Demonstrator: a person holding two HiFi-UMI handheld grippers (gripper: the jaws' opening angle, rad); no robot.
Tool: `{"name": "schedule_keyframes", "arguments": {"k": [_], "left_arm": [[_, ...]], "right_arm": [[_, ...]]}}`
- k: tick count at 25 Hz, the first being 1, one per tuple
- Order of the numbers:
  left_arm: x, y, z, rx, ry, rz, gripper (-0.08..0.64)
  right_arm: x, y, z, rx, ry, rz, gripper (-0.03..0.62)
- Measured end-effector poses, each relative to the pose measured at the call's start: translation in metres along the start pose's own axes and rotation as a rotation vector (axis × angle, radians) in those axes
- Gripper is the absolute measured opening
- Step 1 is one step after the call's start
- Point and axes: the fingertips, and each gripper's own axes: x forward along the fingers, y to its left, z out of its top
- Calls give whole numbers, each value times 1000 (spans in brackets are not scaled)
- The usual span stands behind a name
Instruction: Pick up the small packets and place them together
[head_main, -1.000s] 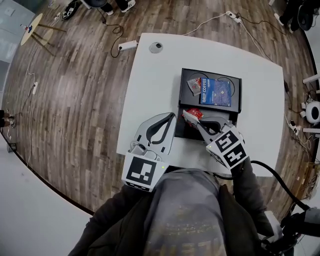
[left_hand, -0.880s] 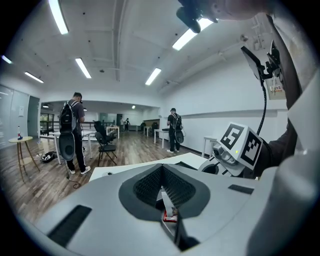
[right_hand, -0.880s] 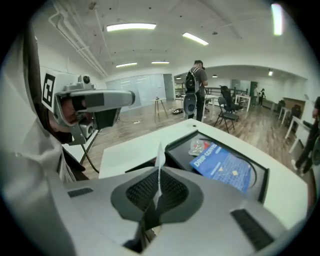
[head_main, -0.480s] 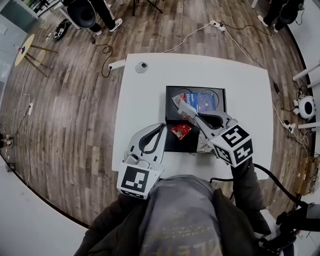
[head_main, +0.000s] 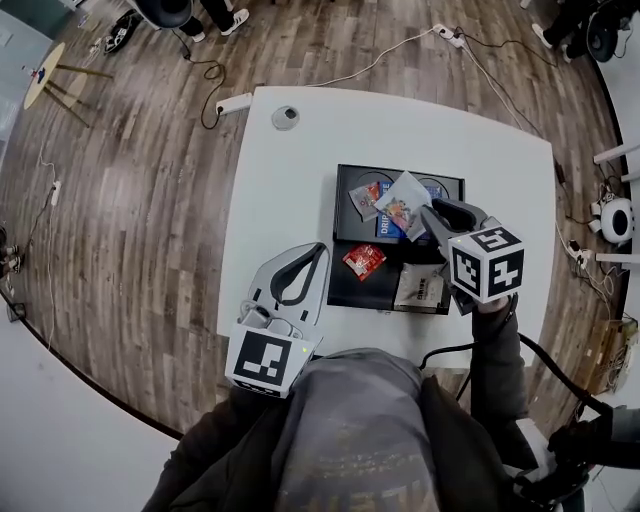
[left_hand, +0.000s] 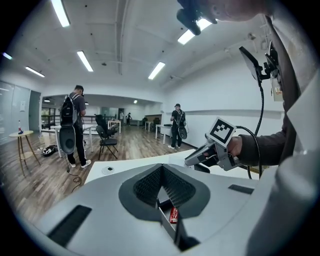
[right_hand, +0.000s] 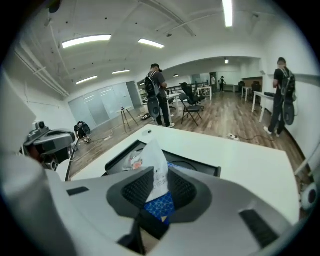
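Packets are spread over a black tray (head_main: 400, 172) on the white tabletop (head_main: 285, 190). One of them, a white packet (head_main: 405, 203) with a coloured print, stands tilted in the air above the tray's far half, between the tongs of the right gripper (head_main: 432, 212). Those tongs are opening, and the right gripper view shows the packet upright in the gap between the two dark ribbed pads, which stand a little apart. Under it a blue packet (head_main: 384, 228) lies flat on the tray (its patterned face shows through the gap below the white one in the right gripper view). Just left of the white packet, a small silvery packet (head_main: 361, 198) rests on the tray's far left part. A red packet (head_main: 363, 261) lies nearer the person, on the tray's near left part, and a pale beige packet (head_main: 420, 287) lies flat to its right, by the tray's near edge.

The left gripper (head_main: 318, 250) hovers over the tabletop just beside the tray's left edge, its tongs together at the tips with nothing between them; the red packet shows through the slot behind the tips in the left gripper view.

Farther out, a small round grey disc (head_main: 285, 117) sits near the tabletop's far left corner. A wooden floor (head_main: 130, 220) surrounds the tabletop, with a white power strip (head_main: 232, 102) lying on it, and a person with a backpack (left_hand: 75, 122) stands across the room
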Motion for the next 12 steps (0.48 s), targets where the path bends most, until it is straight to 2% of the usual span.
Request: {"name": "schedule_keyframes", "arguments": {"k": [6, 9, 12], "left_arm": [[4, -1, -3, 0, 6, -3, 0], [0, -5, -2, 5, 10, -6, 0], [-4, -10, -1, 16, 26, -10, 0]], "right_arm": [[0, -16, -2, -7, -7, -136, 122], [-13, -18, 5, -16, -53, -197, 126], [-29, -15, 13, -44, -104, -219, 126]]}}
